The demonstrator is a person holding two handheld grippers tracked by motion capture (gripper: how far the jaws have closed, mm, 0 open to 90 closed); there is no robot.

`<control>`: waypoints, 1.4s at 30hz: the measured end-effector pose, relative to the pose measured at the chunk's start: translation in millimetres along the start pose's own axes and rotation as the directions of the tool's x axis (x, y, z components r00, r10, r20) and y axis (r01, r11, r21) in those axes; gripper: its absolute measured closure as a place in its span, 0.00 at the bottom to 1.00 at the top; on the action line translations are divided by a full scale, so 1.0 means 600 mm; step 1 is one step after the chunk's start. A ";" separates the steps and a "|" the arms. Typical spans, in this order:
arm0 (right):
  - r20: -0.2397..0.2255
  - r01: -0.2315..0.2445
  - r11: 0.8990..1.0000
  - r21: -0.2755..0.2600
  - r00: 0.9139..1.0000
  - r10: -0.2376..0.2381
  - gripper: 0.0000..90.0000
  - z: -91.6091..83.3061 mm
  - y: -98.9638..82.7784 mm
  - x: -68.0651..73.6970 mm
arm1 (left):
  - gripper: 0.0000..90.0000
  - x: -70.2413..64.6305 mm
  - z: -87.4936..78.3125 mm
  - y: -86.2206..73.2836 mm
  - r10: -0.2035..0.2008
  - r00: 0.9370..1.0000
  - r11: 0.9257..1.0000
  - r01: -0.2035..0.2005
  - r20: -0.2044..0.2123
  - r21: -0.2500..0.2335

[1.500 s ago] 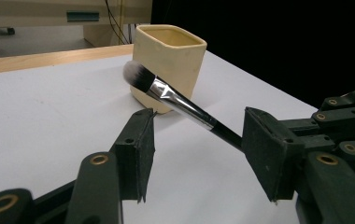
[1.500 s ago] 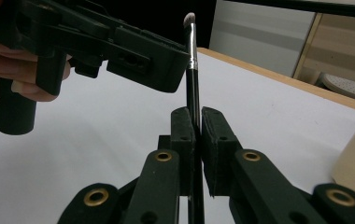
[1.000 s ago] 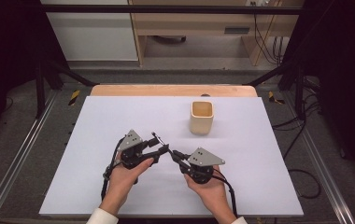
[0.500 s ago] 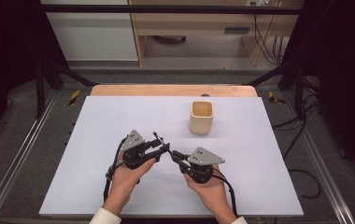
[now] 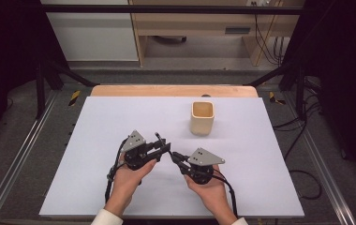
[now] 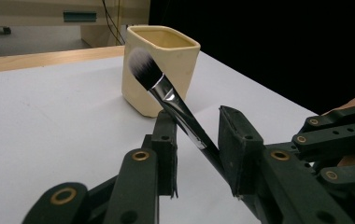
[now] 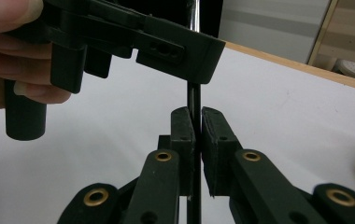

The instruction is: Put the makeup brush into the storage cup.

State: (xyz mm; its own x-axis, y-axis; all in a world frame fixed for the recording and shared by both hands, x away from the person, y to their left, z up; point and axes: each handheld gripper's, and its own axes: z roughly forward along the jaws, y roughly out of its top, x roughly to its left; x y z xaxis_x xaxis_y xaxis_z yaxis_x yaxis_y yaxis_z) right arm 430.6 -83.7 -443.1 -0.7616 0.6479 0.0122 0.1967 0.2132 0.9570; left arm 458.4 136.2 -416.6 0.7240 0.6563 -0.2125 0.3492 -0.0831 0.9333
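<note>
One makeup brush (image 6: 175,105), one cream cup (image 5: 202,117) and two grippers are on or over the white desk (image 5: 101,122). The brush is off the desk, held between the two grippers near the middle of the near half, with its soft, pale-tipped bristle head pointing up and toward the far side. The right gripper (image 7: 194,133) is clenched on the thin black handle, its pads pressing it from both sides. The left gripper (image 6: 196,151) has its jaws around the handle farther up, near the silver ferrule: the handle leans against one pad, and a gap shows to the other, so these jaws are not yet gripping; they have just been closing on the brush. In the high view the left gripper (image 5: 163,146) and the right gripper (image 5: 176,157) meet tip to tip, each held in one of the person's hands, which come in from the near edge. The cup stands upright and open-mouthed on the right far part of the desk, well apart from the grippers. Compared with a second ago, both hands and the cup sit in the same spots; the narrowing of the left jaws is the one change.
</note>
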 end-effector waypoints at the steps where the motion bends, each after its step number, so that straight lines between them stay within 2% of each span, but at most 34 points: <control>1: 0.001 -0.002 1.000 0.001 1.000 0.002 0.93 0.000 0.000 0.000 | 0.76 0.000 0.000 0.000 0.000 1.000 1.000 0.000 0.001 0.000; 4: -0.001 -0.003 1.000 0.003 1.000 0.003 0.93 0.000 0.000 0.001 | 0.79 -0.001 0.000 0.000 0.001 1.000 1.000 -0.001 0.005 -0.001; 10: -0.002 -0.005 1.000 0.006 1.000 0.005 0.93 0.001 -0.001 -0.001 | 0.84 -0.005 0.002 0.002 -0.027 0.999 0.999 0.028 0.038 -0.016; 12: -0.003 -0.008 1.000 0.008 1.000 0.008 0.93 0.002 -0.001 -0.001 | 0.87 -0.008 0.002 0.002 -0.026 0.998 0.999 0.027 0.050 -0.017; 13: -0.005 -0.010 1.000 0.009 1.000 0.010 0.93 0.002 -0.001 -0.001 | 0.92 -0.009 0.002 0.003 -0.025 0.998 0.999 0.026 0.061 -0.018; 15: -0.015 -0.004 1.000 0.012 1.000 0.004 0.90 0.003 -0.002 -0.001 | 0.92 -0.014 0.001 0.005 -0.013 0.998 1.000 0.014 0.061 -0.021; 17: -0.017 -0.004 1.000 0.013 1.000 0.004 0.87 0.003 -0.002 -0.001 | 0.92 -0.015 0.001 0.006 -0.004 0.998 1.000 0.006 0.055 -0.022; 19: -0.016 -0.004 1.000 0.011 1.000 0.004 0.85 0.002 -0.002 -0.001 | 0.92 -0.017 -0.002 0.010 0.034 0.999 0.999 -0.034 0.026 -0.020; 25: -0.011 -0.011 1.000 0.010 1.000 0.011 0.82 -0.002 -0.001 -0.004 | 0.93 -0.016 -0.007 0.014 0.066 0.998 0.997 -0.066 -0.001 -0.025; 29: 0.006 -0.015 1.000 0.014 1.000 0.015 0.70 -0.008 -0.002 -0.008 | 0.93 -0.014 -0.009 0.016 0.077 0.997 0.996 -0.078 -0.022 -0.038; 30: 0.006 -0.015 1.000 0.014 1.000 0.015 0.70 -0.008 -0.002 -0.008 | 0.93 -0.014 -0.010 0.017 0.080 0.996 0.996 -0.081 -0.026 -0.039; 32: 0.025 -0.036 0.999 0.020 0.999 0.036 0.61 -0.013 -0.004 -0.015 | 0.93 -0.013 -0.009 0.019 0.088 0.995 0.995 -0.090 -0.035 -0.042; 34: 0.033 -0.040 0.999 0.021 0.999 0.040 0.58 -0.015 -0.004 -0.018 | 0.93 -0.013 -0.008 0.022 0.101 0.994 0.994 -0.103 -0.045 -0.044; 35: 0.043 -0.048 0.998 0.028 0.998 0.046 0.50 -0.018 -0.005 -0.024 | 0.93 -0.012 -0.007 0.024 0.105 0.993 0.993 -0.107 -0.049 -0.046; 36: 0.043 -0.048 0.998 0.028 0.998 0.046 0.50 -0.018 -0.005 -0.024 | 0.93 -0.012 -0.007 0.025 0.107 0.993 0.993 -0.110 -0.052 -0.046; 37: 0.047 -0.053 0.998 0.034 0.998 0.051 0.46 -0.019 -0.006 -0.027 | 0.93 -0.011 -0.005 0.027 0.111 0.992 0.993 -0.113 -0.053 -0.046; 38: 0.061 -0.055 0.997 0.049 0.997 0.052 0.38 -0.022 -0.007 -0.031 | 0.93 -0.011 -0.004 0.029 0.114 0.992 0.992 -0.117 -0.057 -0.045; 39: 0.061 -0.055 0.997 0.049 0.997 0.052 0.38 -0.022 -0.007 -0.031 | 0.93 -0.010 -0.003 0.031 0.118 0.991 0.992 -0.120 -0.059 -0.045; 42: 0.084 -0.054 0.996 0.070 0.995 0.048 0.28 -0.026 -0.010 -0.038 | 0.93 -0.010 0.002 0.037 0.127 0.990 0.990 -0.130 -0.064 -0.047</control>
State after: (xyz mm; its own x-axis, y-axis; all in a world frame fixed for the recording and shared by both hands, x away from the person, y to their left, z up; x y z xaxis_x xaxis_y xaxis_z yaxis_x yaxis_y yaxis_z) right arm 437.3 -111.3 -444.6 -0.6968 0.7165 0.0336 0.2803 0.2289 0.9322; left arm 462.3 129.5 -394.8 0.7231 0.6868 -0.0735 0.2237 -0.1322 0.9656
